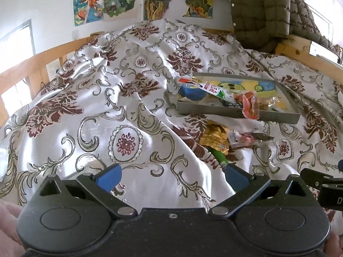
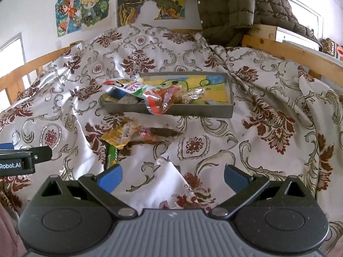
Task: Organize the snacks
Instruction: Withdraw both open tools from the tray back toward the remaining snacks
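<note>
We hold our left claw (image 1: 172,176) and right claw (image 2: 173,175) spread apart and empty short of the grey tray (image 2: 193,109), loose snacks (image 2: 120,137) lying just before it on the bed (image 2: 246,150).

A white satin bedspread (image 1: 103,98) with maroon and grey damask covers the bed, ringed by a pale wooden rail (image 1: 32,64). Bright drawings (image 2: 85,10) hang on the white wall (image 1: 42,4). An olive quilted jacket (image 2: 227,8) drapes over the frame's corner; daylight enters windows (image 1: 19,40) at both sides
</note>
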{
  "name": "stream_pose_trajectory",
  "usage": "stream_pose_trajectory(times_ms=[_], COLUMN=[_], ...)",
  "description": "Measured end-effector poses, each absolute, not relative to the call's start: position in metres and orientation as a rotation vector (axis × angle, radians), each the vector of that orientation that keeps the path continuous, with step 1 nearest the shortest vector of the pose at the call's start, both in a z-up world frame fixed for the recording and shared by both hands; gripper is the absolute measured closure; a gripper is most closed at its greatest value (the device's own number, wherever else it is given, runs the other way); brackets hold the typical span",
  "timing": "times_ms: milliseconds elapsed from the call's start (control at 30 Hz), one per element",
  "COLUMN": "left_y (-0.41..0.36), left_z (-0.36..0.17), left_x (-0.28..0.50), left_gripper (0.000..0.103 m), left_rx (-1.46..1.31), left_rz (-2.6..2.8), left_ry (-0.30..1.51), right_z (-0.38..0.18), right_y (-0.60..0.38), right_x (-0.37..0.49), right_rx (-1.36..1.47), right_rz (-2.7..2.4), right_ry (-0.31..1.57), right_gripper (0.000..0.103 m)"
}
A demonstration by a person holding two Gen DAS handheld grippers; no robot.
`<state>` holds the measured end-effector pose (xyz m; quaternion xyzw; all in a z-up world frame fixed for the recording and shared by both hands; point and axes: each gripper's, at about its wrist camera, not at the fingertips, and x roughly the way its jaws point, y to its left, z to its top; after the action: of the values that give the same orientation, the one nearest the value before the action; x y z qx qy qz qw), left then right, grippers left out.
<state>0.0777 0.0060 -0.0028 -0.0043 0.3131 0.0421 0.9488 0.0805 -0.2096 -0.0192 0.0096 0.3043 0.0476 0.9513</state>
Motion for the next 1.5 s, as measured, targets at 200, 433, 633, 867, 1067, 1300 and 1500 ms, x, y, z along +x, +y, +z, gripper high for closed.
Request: stream_pose_trajectory(times_ms=[200,433,633,867,1067,1300,1500], left_y=[0.004,0.004,0.001,0.001,-0.004,-0.02,-0.031], left_z=[-0.007,-0.013,-0.018,-0.025,-0.029,-0.029,-0.035], left_x=[0.084,0.091,0.1,0.116,0.132,0.148,0.166], left_gripper=[0.001,0.001,0.001,0.001,0.001,0.001,0.001], left_rx=[-0.004,-0.016,-0.02,-0.085,-0.073,0.01,0.033], left_rz=[0.067,0.043,0.023,-0.015,-0.035,-0.165,-0.304], left_ry=[0.676,0.727,0.76,0.778,0.775,0.686,0.668], right_z=[-0.023,-0.026,-0.024,-0.017,-0.017,-0.023,-0.033], right_y=[-0.212,-0.215,-0.225,-0.236,-0.246,-0.248,-0.239], right_x=[0.086,0.095,0.106,0.131,0.157,0.174,0.186], right_rx=[0.039,0.074,0.127,0.065,-0.004,-0.032,-0.139], right_rz=[0.115,0.152,0.169,0.196,0.187,0.224,0.23], right_ry=[0.66,0.709,0.732,0.728,0.709,0.683,0.668], right_gripper=[0.0,0.0,0.0,0.0,0.0,0.0,0.0])
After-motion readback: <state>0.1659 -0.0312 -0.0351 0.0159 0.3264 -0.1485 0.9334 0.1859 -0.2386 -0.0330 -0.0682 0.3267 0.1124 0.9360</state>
